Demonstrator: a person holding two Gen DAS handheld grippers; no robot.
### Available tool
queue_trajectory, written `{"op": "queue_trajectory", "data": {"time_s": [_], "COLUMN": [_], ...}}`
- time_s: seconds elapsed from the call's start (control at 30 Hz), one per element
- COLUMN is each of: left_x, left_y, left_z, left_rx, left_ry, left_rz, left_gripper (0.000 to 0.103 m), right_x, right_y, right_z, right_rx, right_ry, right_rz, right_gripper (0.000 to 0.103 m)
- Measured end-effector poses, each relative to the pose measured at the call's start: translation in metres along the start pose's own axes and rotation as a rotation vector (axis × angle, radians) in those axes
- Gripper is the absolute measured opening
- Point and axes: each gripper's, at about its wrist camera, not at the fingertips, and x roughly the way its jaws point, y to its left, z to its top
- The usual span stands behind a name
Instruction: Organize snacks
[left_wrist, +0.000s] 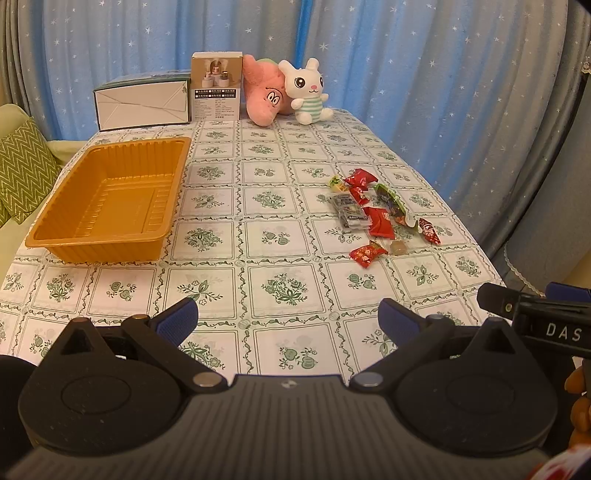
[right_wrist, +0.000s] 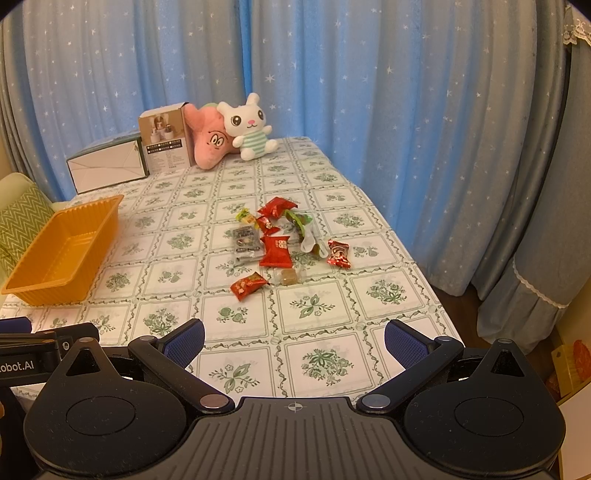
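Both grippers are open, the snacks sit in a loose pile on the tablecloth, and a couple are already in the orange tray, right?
Not quite: the orange tray holds nothing, as the left wrist view shows. The rest stands: left gripper and right gripper open, snacks piled on the tablecloth.

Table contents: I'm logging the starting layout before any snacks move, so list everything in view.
orange ribbed plastic tray: one, table's left side, nothing inside
pile of wrapped snacks: about ten, mostly red, some green, grey and clear, table's right side
white plush rabbit: one, striped shirt, far end
pink plush star: one, beside the rabbit
tall product box: one, beige, far end
flat white carton: one, far left
floral tablecloth: white and green
starry curtains: blue
left gripper: open
right gripper: open
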Motion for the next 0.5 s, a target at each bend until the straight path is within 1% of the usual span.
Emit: {"op": "queue_trajectory", "data": {"time_s": [0.3, 0.5], "left_x": [0.0, 0.01], "left_y": [-0.002, -0.003], "left_z": [0.002, 0.01], "left_rx": [0.002, 0.008], "left_ry": [0.004, 0.003], "left_rz": [-0.007, -0.024], "left_gripper": [0.103, 0.103], "right_x": [0.0, 0.007], "right_y": [-0.001, -0.016], "right_z": [0.0, 0.008], "right_rx": [0.0, 0.008], "right_ry": [-0.004, -0.025], "right_rz": [-0.006, -0.029], "right_gripper": [0.103, 0.103]}}
